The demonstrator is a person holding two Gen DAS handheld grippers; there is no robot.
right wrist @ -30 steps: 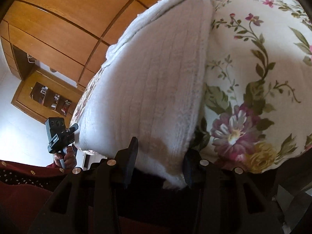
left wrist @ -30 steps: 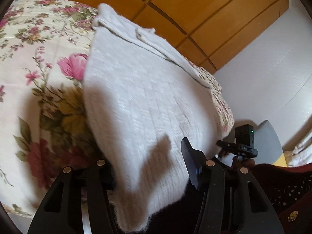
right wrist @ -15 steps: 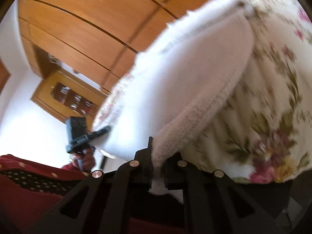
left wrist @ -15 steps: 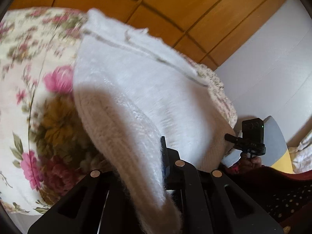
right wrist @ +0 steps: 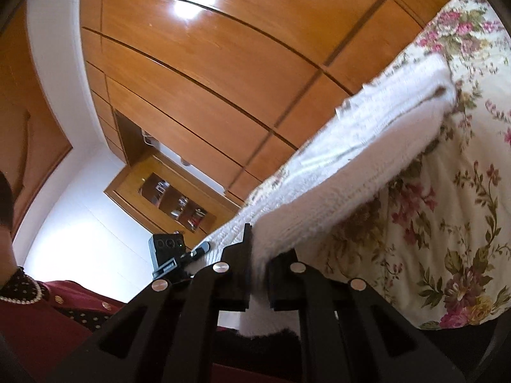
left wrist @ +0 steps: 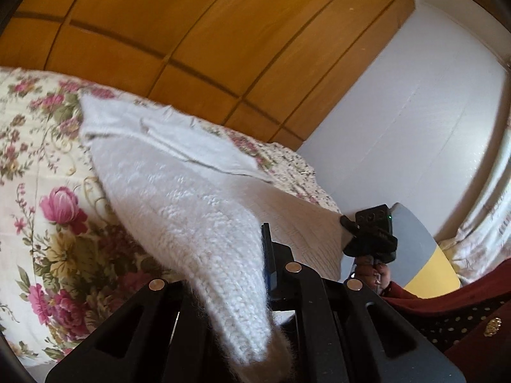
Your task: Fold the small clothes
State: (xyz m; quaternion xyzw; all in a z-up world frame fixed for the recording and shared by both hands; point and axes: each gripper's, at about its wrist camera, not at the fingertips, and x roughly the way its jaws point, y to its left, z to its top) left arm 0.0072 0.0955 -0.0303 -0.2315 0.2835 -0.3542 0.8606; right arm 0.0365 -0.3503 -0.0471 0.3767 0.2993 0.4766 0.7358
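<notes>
A white knitted garment lies on the floral bedspread, its near edge raised off the bed. My left gripper is shut on one near corner of it; the knit drapes over the left finger. My right gripper is shut on the other near corner of the white knit, which rises from the bedspread to the jaws. Each view shows the other gripper: the right one at the garment's edge, the left one lower left.
Wooden wardrobe doors stand behind the bed. A white wall is at the right. A grey and yellow board stands near the person's dark red clothing. A wooden cabinet with a glass niche is at the far left.
Both grippers closed on the garment's near corners, then lifted and tilted upward. The near edge rose off the bedspread, and more wardrobe now shows.
</notes>
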